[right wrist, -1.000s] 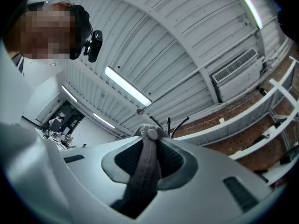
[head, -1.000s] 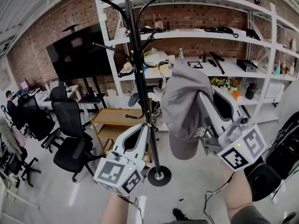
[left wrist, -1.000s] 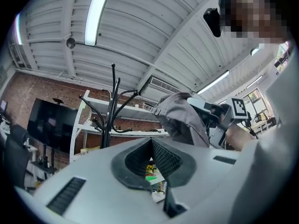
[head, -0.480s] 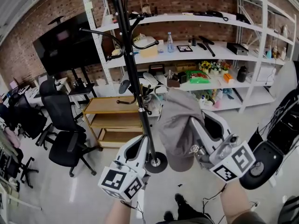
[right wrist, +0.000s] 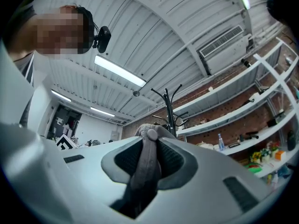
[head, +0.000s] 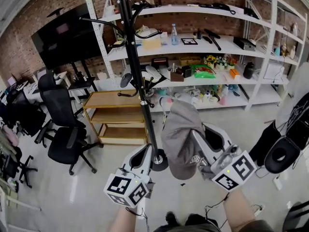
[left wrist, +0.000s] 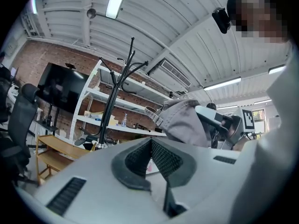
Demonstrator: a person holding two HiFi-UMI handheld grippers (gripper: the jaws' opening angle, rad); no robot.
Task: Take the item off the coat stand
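Observation:
The black coat stand (head: pixel 137 81) rises at centre left, its base partly behind my left gripper (head: pixel 146 152). A grey cap (head: pixel 178 137) hangs clear of the stand, to its right, with my right gripper (head: pixel 194 140) shut on its fabric. In the right gripper view the cap (right wrist: pixel 145 164) is pinched between the pads, and the stand (right wrist: pixel 169 110) shows far behind. My left gripper (left wrist: pixel 150 143) has its pads meeting at the tips with nothing between them. In that view the cap (left wrist: pixel 184 120) is at the right and the stand (left wrist: pixel 112 101) at the left.
White shelving (head: pixel 270 47) with bottles, tools and boxes lines the brick wall behind. A low wooden cart (head: pixel 113 115) stands left of the stand's base. Black office chairs (head: pixel 63 129) and a dark screen (head: pixel 63 40) are at the left. A black chair (head: pixel 285 151) is at the right.
The cap, held in my right gripper, has come down and away from the stand's hooks. Both grippers sit lower in the head view, which has tilted down toward the floor.

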